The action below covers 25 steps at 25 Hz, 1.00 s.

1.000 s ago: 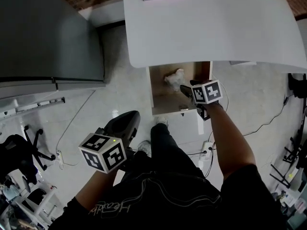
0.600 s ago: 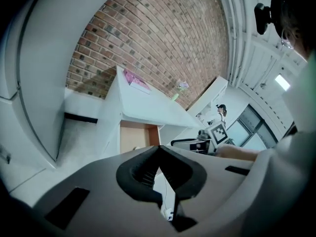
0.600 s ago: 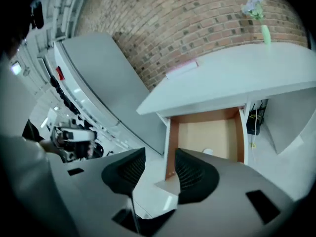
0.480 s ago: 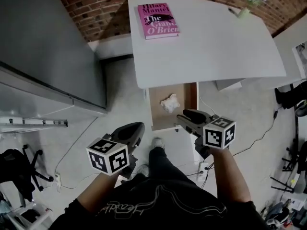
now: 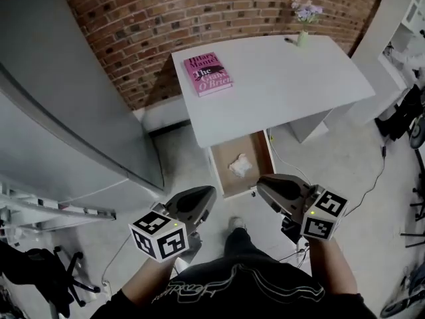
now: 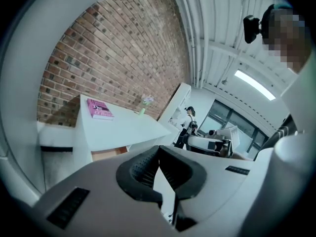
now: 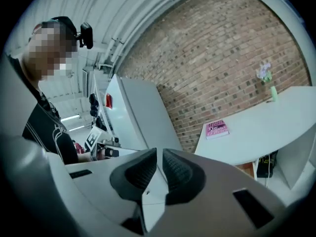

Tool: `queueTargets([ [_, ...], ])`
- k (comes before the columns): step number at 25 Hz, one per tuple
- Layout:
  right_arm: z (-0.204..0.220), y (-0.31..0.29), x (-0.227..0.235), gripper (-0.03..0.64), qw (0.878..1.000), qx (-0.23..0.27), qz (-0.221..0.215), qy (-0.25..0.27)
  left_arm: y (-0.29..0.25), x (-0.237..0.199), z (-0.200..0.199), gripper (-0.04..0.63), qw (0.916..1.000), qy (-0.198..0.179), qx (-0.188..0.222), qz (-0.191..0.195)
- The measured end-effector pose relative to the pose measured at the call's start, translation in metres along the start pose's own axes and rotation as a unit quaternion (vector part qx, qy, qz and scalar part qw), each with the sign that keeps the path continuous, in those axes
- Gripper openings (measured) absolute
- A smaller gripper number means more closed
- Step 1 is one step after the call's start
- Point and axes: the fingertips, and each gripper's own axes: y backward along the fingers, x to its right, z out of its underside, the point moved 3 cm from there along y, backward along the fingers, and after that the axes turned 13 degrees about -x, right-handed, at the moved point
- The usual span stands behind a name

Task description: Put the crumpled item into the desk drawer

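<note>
The crumpled white item lies inside the open wooden drawer under the white desk. Both grippers hang in the air in front of the drawer, away from it. My left gripper has its pads touching, with nothing between them. My right gripper has just been closing; its pads stand almost together with nothing between them. In the gripper views the jaws point level toward the desk and the brick wall.
A pink book and a small vase of flowers sit on the desk. A tall grey cabinet stands at the left, against the brick wall. Cables run over the floor at the right, an office chair at lower left.
My right gripper has left the drawer, risen and drawn back, its jaws going from open to nearly together. The left gripper has risen too. The crumpled item stays in the drawer.
</note>
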Motion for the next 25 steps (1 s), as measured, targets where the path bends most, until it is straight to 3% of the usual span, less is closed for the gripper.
queueTargets([
  [5, -0.005, 0.036, -0.045, 0.054, 0.998, 0.047, 0.008, 0.035, 0.023, 0.055, -0.008, 0.021, 0.9972, -0.063, 0.009, 0.039],
  [12, -0.002, 0.053, -0.08, 0.052, 0.998, 0.055, 0.004, 0.043, 0.047, 0.095, -0.01, 0.021, 0.992, -0.114, 0.011, 0.053],
  [25, -0.001, 0.053, -0.096, 0.048, 0.997, 0.06, 0.001, 0.054, 0.056, 0.112, -0.007, 0.021, 0.9893, -0.139, 0.017, 0.042],
])
